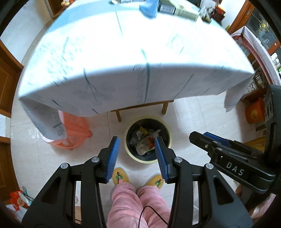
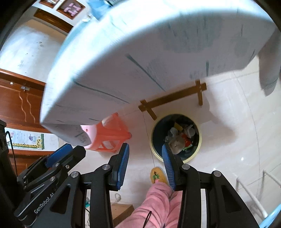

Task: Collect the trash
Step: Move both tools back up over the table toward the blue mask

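A round bin with a pale yellow rim [image 1: 145, 160] [image 2: 186, 160] stands on the tiled floor in front of the table. Crumpled paper and wrappers [image 1: 143, 145] [image 2: 177, 143] lie inside it. My left gripper [image 1: 137, 142] points steeply down above the bin's near side, open, with nothing between its blue pads. My right gripper [image 2: 145, 147] hangs just left of the bin in its own view, also open and holding nothing. Each gripper shows in the other's view: the right one [image 1: 200, 136] from the side, the left one [image 2: 73, 148] at lower left.
A table under a white patterned cloth [image 1: 123, 61] [image 2: 140, 52] fills the upper part of both views; a blue object [image 1: 149, 7] and a box [image 1: 177, 10] lie at its far end. An orange plastic stool [image 1: 73, 129] [image 2: 108, 133] stands half under it. A person's pink-trousered legs [image 1: 137, 201] and yellow slippers [image 1: 120, 176] are below me.
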Tool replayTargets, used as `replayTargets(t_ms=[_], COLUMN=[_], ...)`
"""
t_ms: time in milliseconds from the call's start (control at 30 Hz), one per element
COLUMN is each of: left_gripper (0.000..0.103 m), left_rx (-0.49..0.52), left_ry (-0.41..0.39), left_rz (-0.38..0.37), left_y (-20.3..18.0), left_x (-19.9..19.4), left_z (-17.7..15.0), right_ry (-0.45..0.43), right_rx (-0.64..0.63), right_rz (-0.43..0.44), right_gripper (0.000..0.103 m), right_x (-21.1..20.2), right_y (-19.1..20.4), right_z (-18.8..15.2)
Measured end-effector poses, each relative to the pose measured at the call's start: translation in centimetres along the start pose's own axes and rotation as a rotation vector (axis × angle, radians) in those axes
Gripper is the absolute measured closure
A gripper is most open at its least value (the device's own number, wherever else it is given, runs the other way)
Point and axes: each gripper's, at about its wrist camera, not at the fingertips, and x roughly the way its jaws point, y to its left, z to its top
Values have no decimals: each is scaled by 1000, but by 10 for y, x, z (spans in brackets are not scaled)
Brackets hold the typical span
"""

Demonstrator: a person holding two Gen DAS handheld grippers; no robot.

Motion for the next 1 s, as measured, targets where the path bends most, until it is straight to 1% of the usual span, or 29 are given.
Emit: replayTargets(t_ms=[100,200,367,533,667,767,800,867,967,1000], left_gripper=[65,65,65,65,63,57,54,53,51,48], left_rx=[14,37,47,44,54,53,52,51,65,75], left_ry=[-28,-86,-151,-214,-266,-308,-317,-332,-347,-348], left_rz=[7,22,51,67,84,98,103,108,111,110], left_y=[-6,-12,-19,-26,-26,-23,-21,-17,-9,-6], left_x=[-31,-67,-109,-147,-168,-184,-189,-196,-204,-204], left_z=[4,12,25,43,63,77,82,94,113,120], right_ry=[-32,-70,-142,-205,-251,-287,-301,-324,-348,-352], right_rx=[-29,-63,-121,-158,-202,-227,-236,-247,-259,-263], right_rz=[1,3,4,20,19,24,26,35,42,40], right_gripper=[64,64,64,64,61,61,61,60,56,55], right_x=[-39,-78,-143,-191,-217,-230,-235,-241,-246,-245], right_y=[13,28,47,55,64,73,77,86,100,105], right_z=[3,9,18,31,49,66,74,89,113,120])
